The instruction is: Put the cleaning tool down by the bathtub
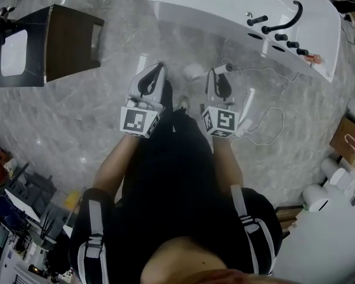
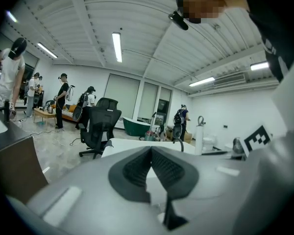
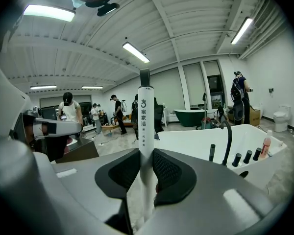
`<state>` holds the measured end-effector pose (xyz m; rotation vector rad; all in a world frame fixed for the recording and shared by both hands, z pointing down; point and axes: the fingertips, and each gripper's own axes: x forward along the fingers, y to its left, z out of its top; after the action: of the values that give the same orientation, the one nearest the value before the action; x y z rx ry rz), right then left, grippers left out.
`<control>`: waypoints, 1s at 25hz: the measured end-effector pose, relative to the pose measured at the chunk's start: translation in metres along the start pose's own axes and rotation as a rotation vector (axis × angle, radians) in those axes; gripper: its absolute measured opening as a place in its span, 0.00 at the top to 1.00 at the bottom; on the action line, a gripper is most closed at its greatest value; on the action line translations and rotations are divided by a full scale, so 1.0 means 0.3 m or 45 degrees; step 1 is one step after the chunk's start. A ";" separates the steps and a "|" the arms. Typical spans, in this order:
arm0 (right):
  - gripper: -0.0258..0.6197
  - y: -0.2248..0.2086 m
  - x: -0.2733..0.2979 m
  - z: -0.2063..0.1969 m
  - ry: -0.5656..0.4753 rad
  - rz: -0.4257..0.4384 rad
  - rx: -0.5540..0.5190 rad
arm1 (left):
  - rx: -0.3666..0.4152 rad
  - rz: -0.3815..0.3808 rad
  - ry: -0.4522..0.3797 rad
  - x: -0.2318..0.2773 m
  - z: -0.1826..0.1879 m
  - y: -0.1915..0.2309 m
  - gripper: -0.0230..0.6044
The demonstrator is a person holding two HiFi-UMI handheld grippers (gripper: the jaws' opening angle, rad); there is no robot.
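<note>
The white bathtub (image 1: pixel 225 5) with a black tap (image 1: pixel 287 19) stands on the grey marble floor ahead and to the right. My right gripper (image 1: pixel 217 74) is shut on the cleaning tool (image 3: pixel 146 116), a white stick with a grey tip and dark print. The stick stands upright between the pads, with the bathtub (image 3: pixel 196 141) just beyond it to the right. From the head view the tool's tip (image 1: pixel 226 67) shows past the jaws, and a thin white cord trails to the right. My left gripper (image 1: pixel 158 70) hangs beside it with its jaws together and nothing between them (image 2: pixel 151 151).
A dark cabinet (image 1: pixel 65 40) with a white basin stands on the left. Cardboard boxes and white toilets (image 1: pixel 343 170) line the right side. A pink bottle (image 1: pixel 315 58) sits on the tub's rim. Further off are a black office chair (image 2: pixel 100 126) and several people.
</note>
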<state>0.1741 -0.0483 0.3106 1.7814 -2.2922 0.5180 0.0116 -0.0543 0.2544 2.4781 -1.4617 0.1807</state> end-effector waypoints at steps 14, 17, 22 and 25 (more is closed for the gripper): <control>0.83 -0.066 0.386 -0.307 0.081 -0.092 0.002 | -0.095 0.012 0.064 0.221 -0.242 0.240 0.95; 0.83 -0.072 0.459 -0.388 0.103 -0.110 -0.001 | -0.108 0.014 0.080 0.256 -0.301 0.297 0.95; 0.83 -0.086 0.569 -0.524 0.120 -0.140 -0.006 | -0.127 0.016 0.101 0.308 -0.406 0.374 0.95; 0.83 -0.118 0.634 -0.622 0.137 -0.198 0.016 | -0.132 0.005 0.112 0.339 -0.466 0.401 0.95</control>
<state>0.1476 -0.1545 0.5562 1.8700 -2.0639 0.5863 -0.0408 -0.1559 0.4313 2.3545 -1.4040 0.2068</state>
